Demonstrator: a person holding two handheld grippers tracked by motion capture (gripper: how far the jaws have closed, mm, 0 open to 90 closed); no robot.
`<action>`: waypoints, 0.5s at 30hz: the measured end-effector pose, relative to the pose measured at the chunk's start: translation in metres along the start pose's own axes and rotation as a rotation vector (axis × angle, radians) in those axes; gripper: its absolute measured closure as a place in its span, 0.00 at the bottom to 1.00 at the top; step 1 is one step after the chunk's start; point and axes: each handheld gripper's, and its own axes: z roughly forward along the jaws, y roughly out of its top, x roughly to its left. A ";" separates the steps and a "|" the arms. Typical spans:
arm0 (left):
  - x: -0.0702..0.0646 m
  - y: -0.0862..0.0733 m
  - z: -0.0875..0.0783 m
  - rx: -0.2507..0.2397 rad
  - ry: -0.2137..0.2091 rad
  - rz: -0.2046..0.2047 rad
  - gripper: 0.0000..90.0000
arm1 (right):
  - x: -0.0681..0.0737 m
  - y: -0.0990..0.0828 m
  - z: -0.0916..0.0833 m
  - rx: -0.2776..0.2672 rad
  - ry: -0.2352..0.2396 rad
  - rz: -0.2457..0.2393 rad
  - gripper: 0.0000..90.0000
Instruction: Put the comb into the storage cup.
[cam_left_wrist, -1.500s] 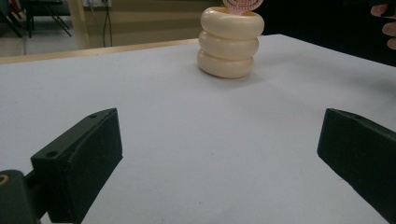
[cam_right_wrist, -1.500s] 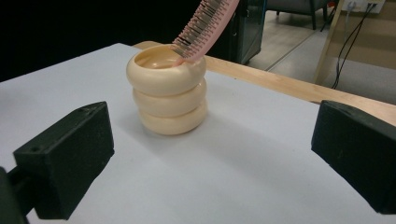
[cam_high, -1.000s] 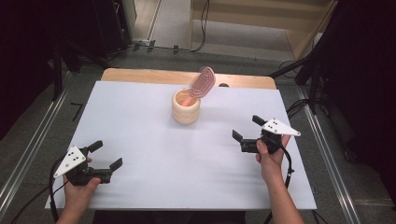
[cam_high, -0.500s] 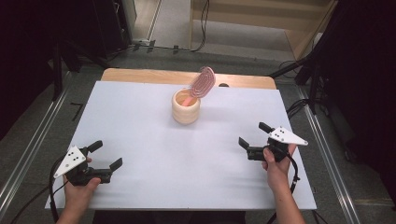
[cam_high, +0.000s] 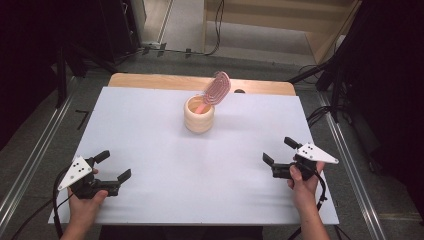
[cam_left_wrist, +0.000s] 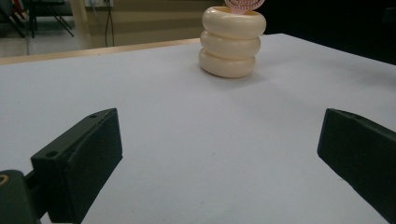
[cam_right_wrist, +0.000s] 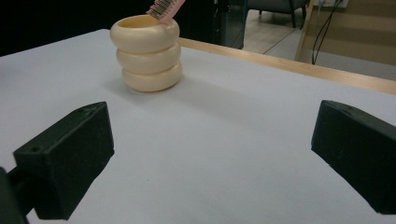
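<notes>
Pink brush (cam_high: 216, 90) stands tilted in cream ringed cup (cam_high: 199, 115) at table's (cam_high: 150, 120) far centre; left gripper (cam_high: 112, 167) & right gripper (cam_high: 280, 152) rest near front edge, both wide open, empty. Placement looks done; next likely a reach fwd.

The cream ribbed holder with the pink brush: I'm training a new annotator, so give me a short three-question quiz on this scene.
1. True or false: the pink oval hairbrush lies flat on the white table.
2. Which is nearer the cream ribbed three-ring holder? A) left tongs B) right tongs C) cannot tell
3. Fill in: both tongs' jaws stand ____.

Key: 1. False, it stands tilted in the holder. 2. B. 3. Open, holding nothing.
</notes>
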 end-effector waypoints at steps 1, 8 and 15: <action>0.000 0.000 0.000 -0.001 -0.001 0.000 0.00 | -0.001 -0.001 -0.001 0.000 -0.005 0.006 0.00; 0.000 0.000 0.000 -0.001 0.000 -0.001 0.00 | -0.006 -0.008 -0.009 -0.003 -0.017 0.017 0.00; 0.000 0.000 0.000 0.000 0.001 0.000 0.00 | -0.009 -0.016 -0.016 0.004 -0.027 0.020 0.00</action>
